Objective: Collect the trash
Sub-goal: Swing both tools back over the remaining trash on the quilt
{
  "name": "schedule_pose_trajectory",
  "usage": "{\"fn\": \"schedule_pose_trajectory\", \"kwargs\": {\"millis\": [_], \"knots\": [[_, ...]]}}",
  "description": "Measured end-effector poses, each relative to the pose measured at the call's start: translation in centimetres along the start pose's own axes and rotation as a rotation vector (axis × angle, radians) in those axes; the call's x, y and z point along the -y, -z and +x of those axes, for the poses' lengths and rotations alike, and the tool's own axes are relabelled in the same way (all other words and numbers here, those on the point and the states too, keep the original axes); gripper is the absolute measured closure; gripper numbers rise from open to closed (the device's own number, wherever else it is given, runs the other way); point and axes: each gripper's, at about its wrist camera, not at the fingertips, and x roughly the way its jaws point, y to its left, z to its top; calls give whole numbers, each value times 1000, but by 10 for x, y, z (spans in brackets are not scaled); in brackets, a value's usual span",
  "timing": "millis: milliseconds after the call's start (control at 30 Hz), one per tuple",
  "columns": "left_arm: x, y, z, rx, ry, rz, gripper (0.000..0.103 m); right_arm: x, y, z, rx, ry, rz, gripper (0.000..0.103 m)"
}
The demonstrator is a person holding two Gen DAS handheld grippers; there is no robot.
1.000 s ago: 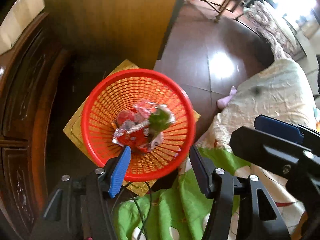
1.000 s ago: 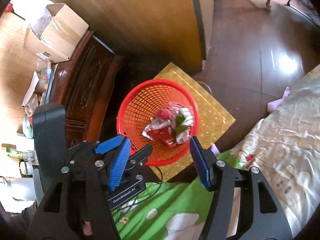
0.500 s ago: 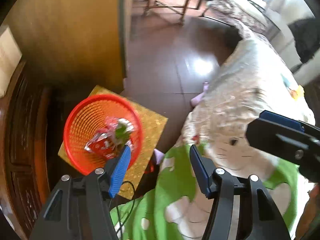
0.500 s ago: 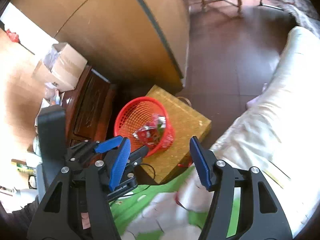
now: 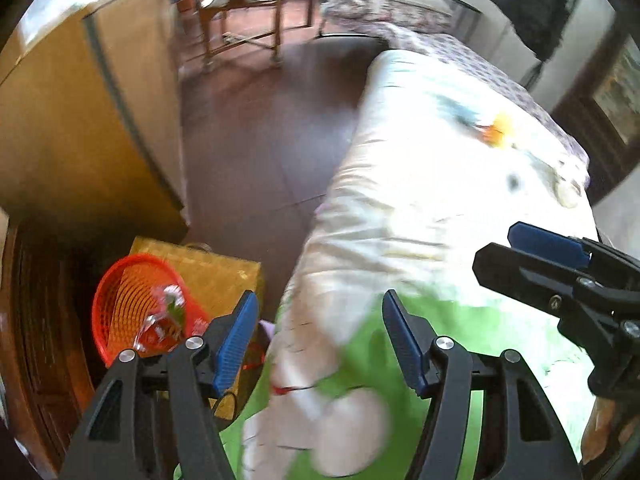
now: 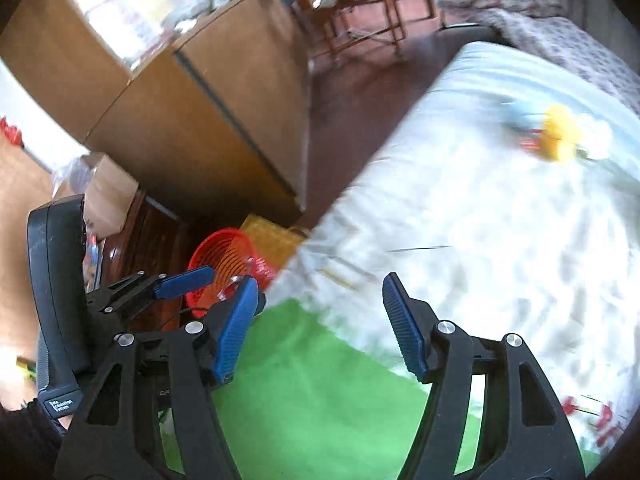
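Note:
A red mesh basket [image 5: 128, 300] with crumpled wrappers [image 5: 166, 320] in it stands on a gold box at lower left; it also shows in the right wrist view [image 6: 224, 258]. Small trash, yellow among it [image 6: 560, 138], lies blurred on the white bed far ahead; it also shows in the left wrist view [image 5: 494, 132]. My left gripper [image 5: 320, 344] is open and empty over the bed's edge. My right gripper [image 6: 320, 328] is open and empty over the green and white quilt.
A gold box [image 5: 216, 276] sits under the basket. A wooden cabinet [image 5: 80, 128] stands left, dark floor [image 5: 260, 128] between it and the bed [image 5: 440, 200]. A cardboard box [image 6: 108, 196] sits on a dark dresser. A table and chairs [image 5: 248, 8] stand far back.
Both grippers have swung up and to the right, away from the basket and toward the bed. The basket has slid to the lower left of both views. Both stay open.

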Motion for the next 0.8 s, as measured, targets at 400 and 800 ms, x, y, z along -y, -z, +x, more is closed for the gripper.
{"fn": "schedule_pose_trajectory", "kwargs": {"millis": [400,800], "knots": [[117,-24,19,-2,22,231,30,103,19,-53,110,170,166,25],[167,-55,39,30,-22,335,18,194,24,-63,161,324,339,22]]}}
